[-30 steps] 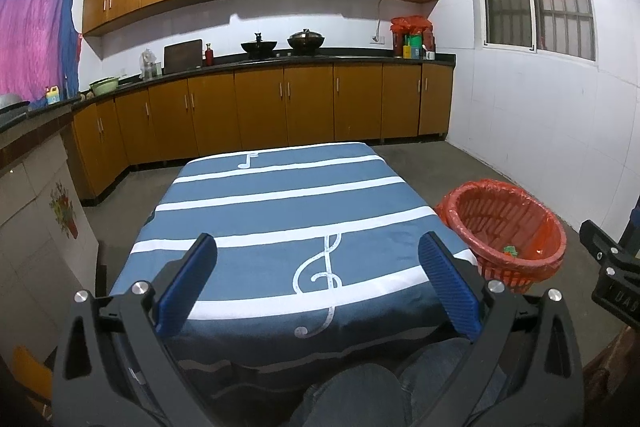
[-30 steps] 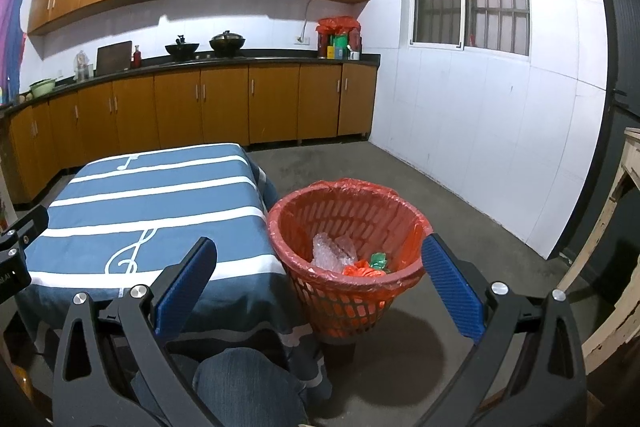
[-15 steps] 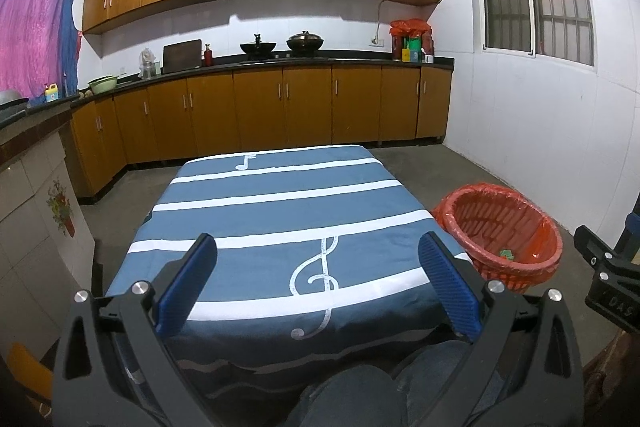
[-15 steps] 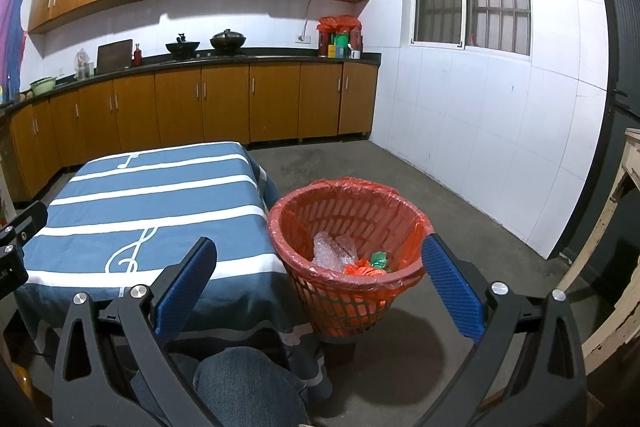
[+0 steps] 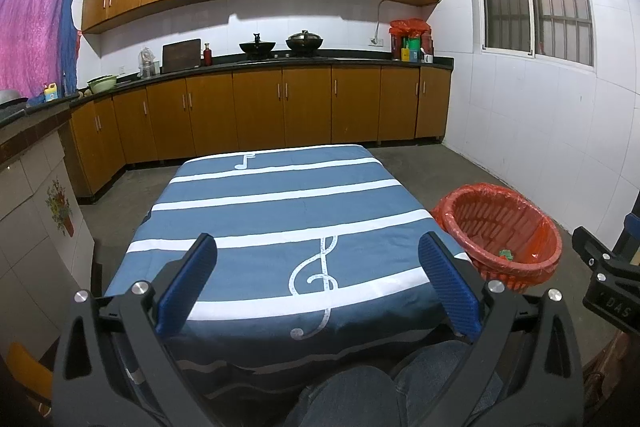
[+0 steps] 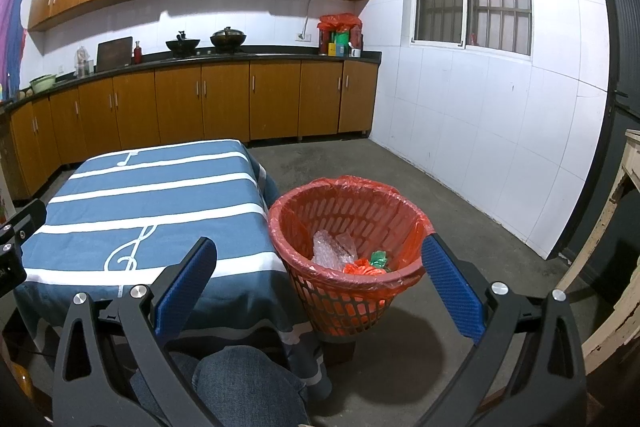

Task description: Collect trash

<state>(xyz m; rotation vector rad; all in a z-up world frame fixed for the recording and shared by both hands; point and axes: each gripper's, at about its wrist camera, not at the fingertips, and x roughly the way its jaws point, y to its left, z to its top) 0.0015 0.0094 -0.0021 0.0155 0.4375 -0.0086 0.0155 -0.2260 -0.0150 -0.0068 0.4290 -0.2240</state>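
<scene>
Left wrist view takes in a kitchen with wooden cabinets (image 5: 280, 107) along the far wall and a dark counter holding two woks (image 5: 257, 47). Nearer stands a table (image 5: 280, 211) under a blue cloth with white stripes and a treble clef. Just beside its right edge, on the concrete floor, sits the red basket (image 5: 500, 231) lined with a red plastic bag. From the right wrist view the basket (image 6: 348, 267) holds the trash: a crumpled clear plastic piece (image 6: 332, 249), a red scrap (image 6: 362, 267) and a small green scrap (image 6: 378, 258), all lying together at the bottom. The left gripper (image 5: 318, 281) hangs over the near end of the table with its blue pads spread wide and nothing between them. The right gripper (image 6: 320, 285) hangs in front of the basket, pads likewise wide apart and holding nothing. The person's jeans-clad knees (image 6: 244, 383) show below
</scene>
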